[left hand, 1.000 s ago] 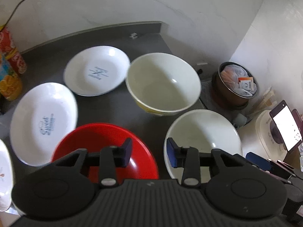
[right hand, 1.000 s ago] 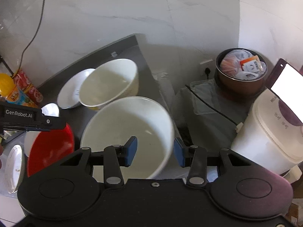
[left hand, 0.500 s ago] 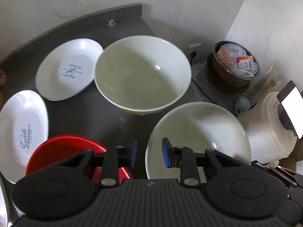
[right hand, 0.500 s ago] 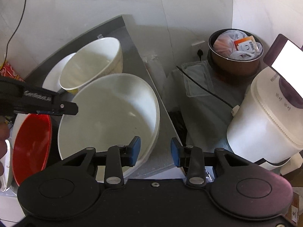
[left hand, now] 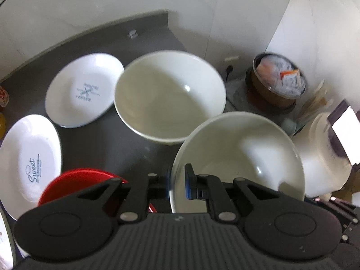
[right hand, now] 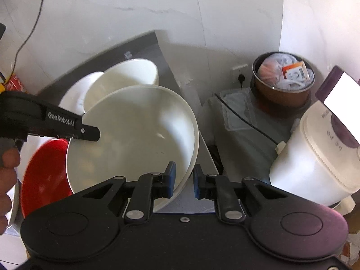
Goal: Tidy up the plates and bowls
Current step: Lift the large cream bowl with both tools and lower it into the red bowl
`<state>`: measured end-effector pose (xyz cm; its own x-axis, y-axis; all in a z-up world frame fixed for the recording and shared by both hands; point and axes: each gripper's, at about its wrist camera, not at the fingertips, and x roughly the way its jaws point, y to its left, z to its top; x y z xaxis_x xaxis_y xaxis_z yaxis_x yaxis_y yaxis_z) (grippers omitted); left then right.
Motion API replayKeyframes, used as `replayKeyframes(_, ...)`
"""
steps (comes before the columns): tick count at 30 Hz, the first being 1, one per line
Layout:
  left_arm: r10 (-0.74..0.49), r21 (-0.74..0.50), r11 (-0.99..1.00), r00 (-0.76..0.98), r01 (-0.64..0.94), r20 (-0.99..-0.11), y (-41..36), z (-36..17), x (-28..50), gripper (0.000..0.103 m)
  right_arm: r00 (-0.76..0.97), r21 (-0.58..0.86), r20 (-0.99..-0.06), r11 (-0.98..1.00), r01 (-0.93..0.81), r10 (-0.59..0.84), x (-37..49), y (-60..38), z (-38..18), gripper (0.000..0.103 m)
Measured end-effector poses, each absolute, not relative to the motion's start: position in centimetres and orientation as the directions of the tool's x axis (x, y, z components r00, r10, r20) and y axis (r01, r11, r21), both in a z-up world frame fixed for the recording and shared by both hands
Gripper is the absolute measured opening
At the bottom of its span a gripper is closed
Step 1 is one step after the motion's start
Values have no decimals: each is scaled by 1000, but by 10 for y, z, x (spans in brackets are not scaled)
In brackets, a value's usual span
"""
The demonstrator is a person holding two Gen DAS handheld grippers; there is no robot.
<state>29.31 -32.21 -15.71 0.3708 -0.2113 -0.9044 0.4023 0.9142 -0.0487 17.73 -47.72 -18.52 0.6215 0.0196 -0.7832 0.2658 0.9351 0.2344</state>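
A wide white bowl point(left hand: 243, 157) point(right hand: 135, 139) sits at the right end of the dark counter point(left hand: 108, 144), tilted. My left gripper point(left hand: 177, 184) is shut on its left rim. My right gripper point(right hand: 183, 183) is shut on its right rim, one finger inside and one outside. The left gripper point(right hand: 94, 133) shows in the right wrist view, a person's hand point(right hand: 6, 168) behind it. Behind the white bowl stands a deeper cream bowl point(left hand: 168, 96) point(right hand: 126, 81). A red bowl point(left hand: 78, 182) point(right hand: 45, 168) lies to the left. Two white printed plates point(left hand: 83, 90) point(left hand: 29, 162) lie further left.
Right of the counter edge a grey mat point(right hand: 243, 121) with a black cable lies lower down. On it stand a brown pot point(right hand: 283, 76) holding packets and a white appliance point(right hand: 315, 157). Another plate rim point(left hand: 4, 236) shows at far left. White walls close the back.
The left gripper moved right from over the red bowl and shut on the white bowl's left rim. The right gripper narrowed onto the right rim. The bowl now sits tilted.
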Motion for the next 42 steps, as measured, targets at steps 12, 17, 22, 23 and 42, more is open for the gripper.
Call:
replayKeyframes(12,-245,-95,940,457,328,-855,-280,-110,292,11,687,244,-726,949,201,42,186,-447,-144,16)
replayKeyframes(17,-247,-110,948,470,300,-847,-253,-99,293,11,695,246,-717,954,174,58,190,-429,-136,17)
replayKeyframes(22,-245,-125,954,467,273,-850,-226,-93,294,11,700,242,-711,959,145,74,192,-410,-129,17)
replayKeyframes(23,-243,-126,955,467,268,-850,-222,-93,294,11,699,242,-711,960,141,76,192,-406,-128,17)
replayKeyframes(42,-194,-141,976,359,168,-913,-147,-136,291,11,606,136,-791,990,36,86,194,-331,-150,17)
